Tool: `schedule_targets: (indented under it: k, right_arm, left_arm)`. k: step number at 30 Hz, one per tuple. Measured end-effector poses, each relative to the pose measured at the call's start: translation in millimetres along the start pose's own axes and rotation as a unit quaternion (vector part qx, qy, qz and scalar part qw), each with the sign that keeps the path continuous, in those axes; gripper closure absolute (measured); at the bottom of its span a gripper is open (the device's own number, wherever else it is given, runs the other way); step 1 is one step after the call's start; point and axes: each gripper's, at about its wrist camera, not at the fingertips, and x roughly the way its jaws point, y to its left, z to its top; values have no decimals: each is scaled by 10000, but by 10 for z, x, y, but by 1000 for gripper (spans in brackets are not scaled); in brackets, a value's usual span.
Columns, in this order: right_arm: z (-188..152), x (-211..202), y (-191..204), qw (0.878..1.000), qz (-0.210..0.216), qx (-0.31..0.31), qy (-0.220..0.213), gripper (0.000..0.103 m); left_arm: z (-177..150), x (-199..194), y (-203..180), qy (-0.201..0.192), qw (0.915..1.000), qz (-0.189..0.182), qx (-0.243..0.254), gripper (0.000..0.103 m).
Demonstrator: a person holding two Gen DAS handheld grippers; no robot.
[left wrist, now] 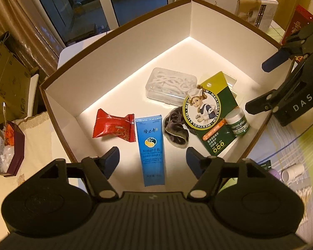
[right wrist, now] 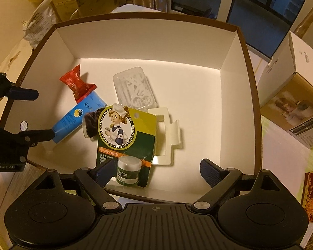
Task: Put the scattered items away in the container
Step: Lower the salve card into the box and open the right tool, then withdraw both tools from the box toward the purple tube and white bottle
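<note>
A brown-rimmed box with white walls (left wrist: 135,48) (right wrist: 146,41) holds all the items I can see. Inside lie a red snack packet (left wrist: 112,126) (right wrist: 77,83), a blue hand-cream tube (left wrist: 150,148) (right wrist: 77,116), a dark scrunchie (left wrist: 176,128) (right wrist: 91,123), a Mentholatum card with a small jar (left wrist: 214,114) (right wrist: 125,133), a clear case of floss picks (left wrist: 171,86) (right wrist: 135,89) and a white clip (right wrist: 167,135). My left gripper (left wrist: 152,162) (right wrist: 34,114) hovers open over the tube's near end, holding nothing. Over the card, my right gripper (right wrist: 156,171) (left wrist: 264,83) is open and empty.
A white carton (left wrist: 239,2) (right wrist: 291,95) and a red patterned box (left wrist: 298,25) (right wrist: 312,195) stand right of the container. Cardboard boxes (left wrist: 6,79) and a maroon tray of scraps (left wrist: 10,145) sit to the left. A small white cylinder (left wrist: 293,171) lies on the cloth outside.
</note>
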Motion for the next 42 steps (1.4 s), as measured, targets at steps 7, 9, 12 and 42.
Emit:
schedule_targets:
  k: [7, 9, 12, 42]
  right_arm:
    - [-28, -126, 18, 9999, -96, -44, -125, 9]
    - [-40, -177, 18, 9998, -115, -43, -178, 9]
    - [-65, -262, 19, 9996, -134, -37, -260, 9]
    - [-836, -1137, 162, 9947, -224, -274, -965, 9]
  left_arm:
    - [11, -115, -21, -106, 9999, 46, -22, 31]
    - [8, -158, -31, -147, 9999, 61, -30, 31]
    - [2, -225, -52, -197, 9998, 81, -29, 30]
    - [-236, -1003, -408, -640, 9975, 305, 46, 30]
